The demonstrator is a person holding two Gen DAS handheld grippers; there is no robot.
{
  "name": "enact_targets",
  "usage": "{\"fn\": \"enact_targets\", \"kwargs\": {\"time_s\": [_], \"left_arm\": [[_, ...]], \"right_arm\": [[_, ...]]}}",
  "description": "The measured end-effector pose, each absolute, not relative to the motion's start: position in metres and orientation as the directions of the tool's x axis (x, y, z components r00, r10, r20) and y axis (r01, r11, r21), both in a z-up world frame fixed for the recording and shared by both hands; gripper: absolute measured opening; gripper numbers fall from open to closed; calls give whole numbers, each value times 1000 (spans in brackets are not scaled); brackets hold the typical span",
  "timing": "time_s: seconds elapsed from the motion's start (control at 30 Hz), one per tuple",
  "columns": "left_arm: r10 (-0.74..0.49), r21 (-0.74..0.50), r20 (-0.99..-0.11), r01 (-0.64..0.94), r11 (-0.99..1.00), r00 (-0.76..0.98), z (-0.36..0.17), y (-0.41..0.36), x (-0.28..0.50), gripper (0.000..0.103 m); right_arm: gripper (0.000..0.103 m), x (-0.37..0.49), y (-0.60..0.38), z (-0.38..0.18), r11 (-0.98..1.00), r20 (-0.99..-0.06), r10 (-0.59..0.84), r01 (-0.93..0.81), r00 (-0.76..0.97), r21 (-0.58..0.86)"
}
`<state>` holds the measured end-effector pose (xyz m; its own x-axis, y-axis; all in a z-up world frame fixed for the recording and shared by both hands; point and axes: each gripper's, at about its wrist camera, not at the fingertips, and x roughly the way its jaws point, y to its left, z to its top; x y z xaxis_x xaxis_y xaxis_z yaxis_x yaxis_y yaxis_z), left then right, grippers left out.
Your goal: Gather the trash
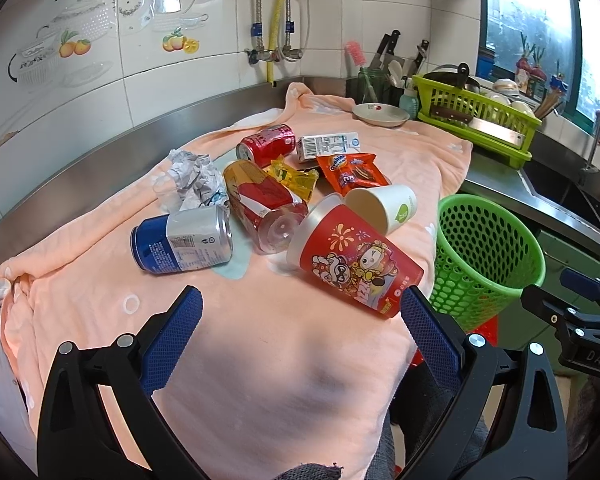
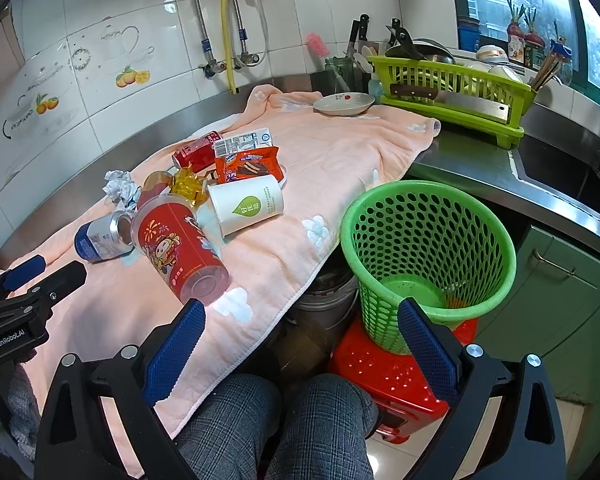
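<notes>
Both tools are held wide apart and nothing is gripped or touched by either: the left tool (image 1: 302, 308) hangs just short of the red printed cup (image 1: 358, 260), while the right tool (image 2: 302, 320) is aimed between that cup and the green perforated waste basket (image 2: 428, 248). The basket appears almost empty, so collection is judged barely begun. All the trash is seen left of the basket, on the peach towel (image 2: 332, 152) covering the counter: the red cup, a white paper cup (image 2: 246, 204), a blue can (image 1: 182, 244), a red can (image 1: 266, 144), a red-labelled plastic bottle (image 1: 264, 208), crumpled paper (image 1: 192, 176), a yellow wrapper (image 1: 294, 176), an orange snack packet (image 1: 352, 172) and a small carton (image 1: 328, 146). Everything remains to be moved.
</notes>
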<state>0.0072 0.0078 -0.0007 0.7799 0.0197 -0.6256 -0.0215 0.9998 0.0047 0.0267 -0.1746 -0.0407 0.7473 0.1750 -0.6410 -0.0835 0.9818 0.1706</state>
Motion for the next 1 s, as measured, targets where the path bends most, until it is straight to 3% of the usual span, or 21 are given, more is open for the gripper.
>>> {"fn": "enact_targets", "kwargs": {"time_s": [0.53,1.0], "left_arm": [[30,13,-628,-28,1000,777,0,10,13,97],[74,33,-637,-68,997,767,2,41,27,97]], "right_arm": [[94,42,-168,-42,982,-648,189,-124,737,145],[94,88,-151,-46,923,-662,231,-377,713,-84]]}}
